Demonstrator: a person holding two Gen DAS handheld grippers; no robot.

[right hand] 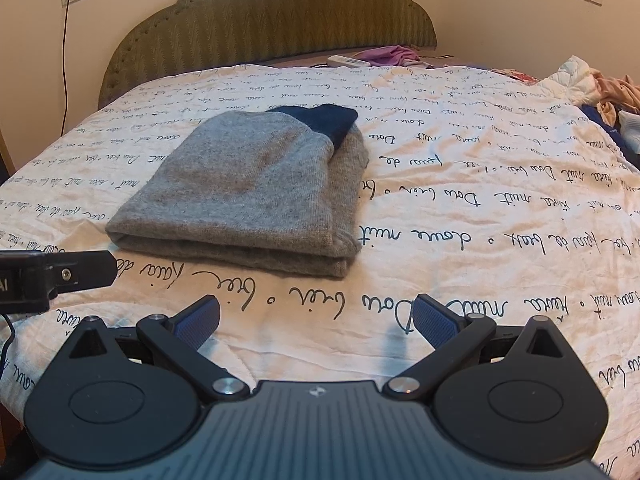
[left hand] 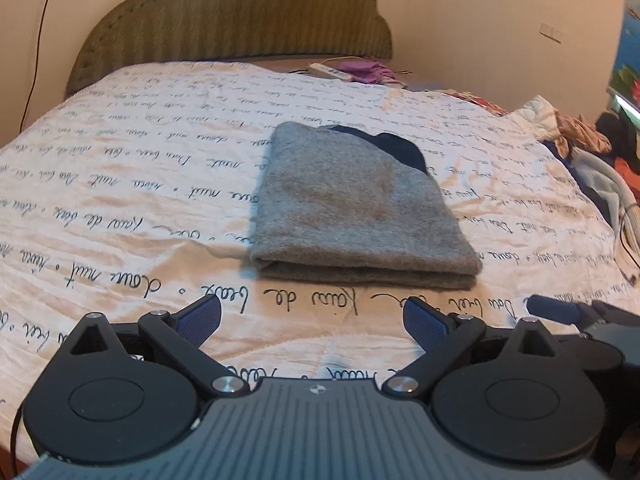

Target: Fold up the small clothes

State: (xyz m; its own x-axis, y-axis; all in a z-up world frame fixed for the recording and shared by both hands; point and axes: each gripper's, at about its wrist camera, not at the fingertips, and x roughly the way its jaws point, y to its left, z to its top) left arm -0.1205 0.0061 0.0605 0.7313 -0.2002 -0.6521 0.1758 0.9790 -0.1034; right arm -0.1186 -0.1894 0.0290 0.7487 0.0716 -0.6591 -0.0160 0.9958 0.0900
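The grey knit sweater (left hand: 360,208) is seen lying folded into a compact rectangle on the script-printed bedspread (left hand: 120,184), a dark navy cuff (right hand: 324,120) poking out at its far end. Neither tool is touching it. The left gripper (left hand: 312,320) is held low over the bedspread, jaws spread wide, nothing between the blue pads (left hand: 200,318). The right gripper (right hand: 316,318) is likewise held wide apart and empty.

From the left gripper, the bundle is found straight ahead and slightly to the right, its thick folded edge turned toward the fingers. From the right gripper, the same bundle is found ahead and off to the left, its long axis running away toward the headboard (right hand: 280,12). Both tools are parked just short of the near edge, side by side, the left one perhaps a touch more squarely lined up.

The fold is judged to be essentially done on this piece. A pile of loose clothes (left hand: 580,140) is spotted at the right edge of the bed, closer to the right gripper, should another item be wanted.
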